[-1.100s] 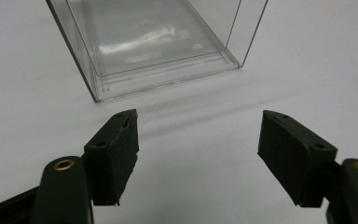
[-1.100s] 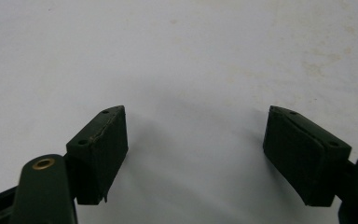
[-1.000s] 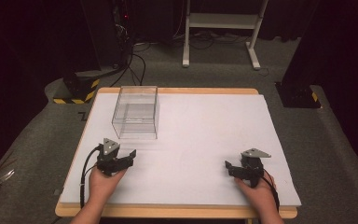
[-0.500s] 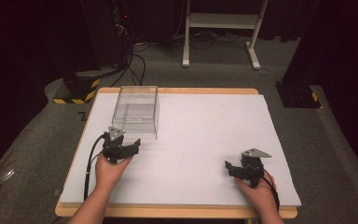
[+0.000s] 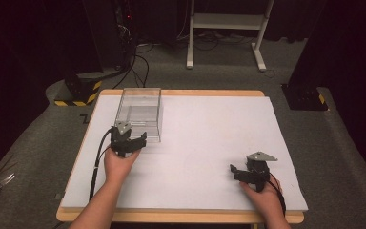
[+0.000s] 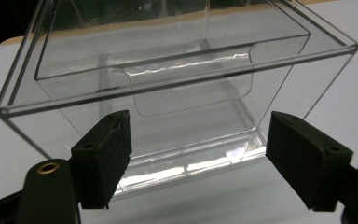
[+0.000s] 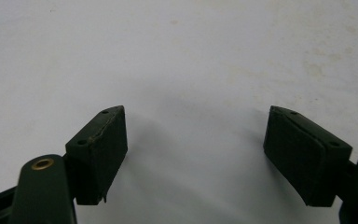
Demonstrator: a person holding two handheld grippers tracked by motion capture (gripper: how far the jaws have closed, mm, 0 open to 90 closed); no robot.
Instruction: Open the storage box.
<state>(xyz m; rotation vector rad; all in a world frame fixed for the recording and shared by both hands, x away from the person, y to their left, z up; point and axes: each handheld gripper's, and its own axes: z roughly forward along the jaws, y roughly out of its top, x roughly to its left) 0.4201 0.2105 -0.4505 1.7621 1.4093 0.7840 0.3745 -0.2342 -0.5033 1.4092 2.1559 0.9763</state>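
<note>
High view: a wooden-edged desk (image 5: 267, 93) carries a large white sheet (image 5: 209, 143) that covers nearly all of its top. On the sheet's far left part stands a clear plastic box (image 5: 139, 113), upright, open at the top, with a second clear shell nested inside it, as the left gripper view (image 6: 168, 84) shows. The left hand-held gripper (image 5: 132, 141) sits just at the box's near wall, held in the person's left hand (image 5: 119, 164); in its own view the two black jaws are spread wide, one on each side of the box's near lower edge, with nothing pinched between them. The right hand-held gripper (image 5: 240, 172) rests well apart at the sheet's near right, in the right hand (image 5: 263, 195); its jaws stand spread too (image 7: 193, 154), above bare white sheet.
</note>
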